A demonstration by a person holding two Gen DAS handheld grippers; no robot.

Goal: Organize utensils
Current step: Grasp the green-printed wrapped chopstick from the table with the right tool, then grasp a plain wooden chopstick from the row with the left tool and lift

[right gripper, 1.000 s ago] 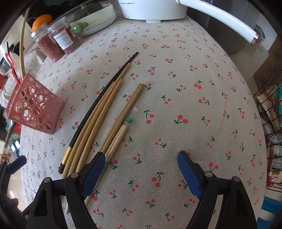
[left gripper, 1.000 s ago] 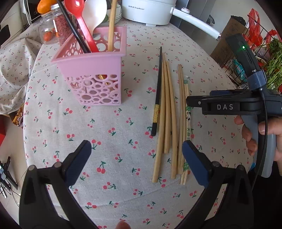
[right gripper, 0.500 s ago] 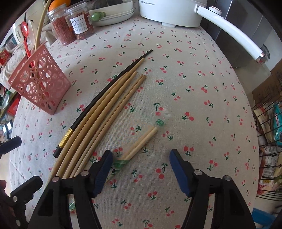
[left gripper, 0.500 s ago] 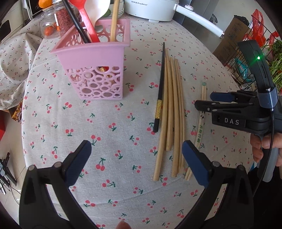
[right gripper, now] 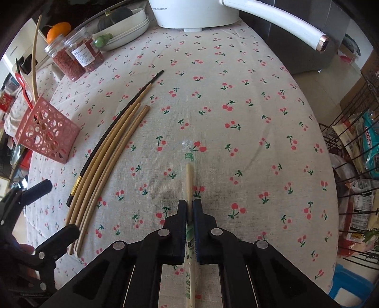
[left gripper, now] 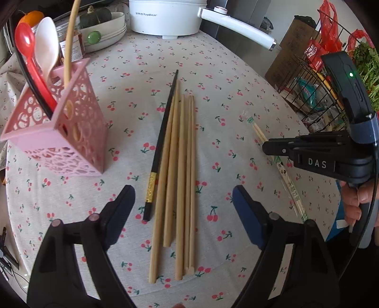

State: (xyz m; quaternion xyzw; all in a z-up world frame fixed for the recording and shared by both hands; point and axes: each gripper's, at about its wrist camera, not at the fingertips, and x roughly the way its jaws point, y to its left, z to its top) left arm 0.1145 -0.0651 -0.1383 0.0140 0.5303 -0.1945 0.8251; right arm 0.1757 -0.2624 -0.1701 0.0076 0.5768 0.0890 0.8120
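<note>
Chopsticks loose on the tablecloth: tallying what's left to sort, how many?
6 pieces: one black chopstick leftmost, four bare wooden chopsticks beside it, and one wrapped pair clamped in the right gripper.

"DAS" in white stands on the right tongs point(left gripper: 281, 148); the white cooker point(left gripper: 165, 16) reads "Royalstar" (small grey print)

I see a desk point(left gripper: 236, 78) cloth that is pale cream with little red cherries and green stems. The holder point(left gripper: 64, 132) near the left edge is pink with round holes. In it stand a red spoon point(left gripper: 30, 56) and a white spoon point(left gripper: 47, 51). One chopstick point(left gripper: 161, 144) is black with a gold band. The others point(left gripper: 180, 177) are plain tan. My left hand-held gripper point(left gripper: 182, 203) is black with dark blue pads point(left gripper: 246, 213).
</note>
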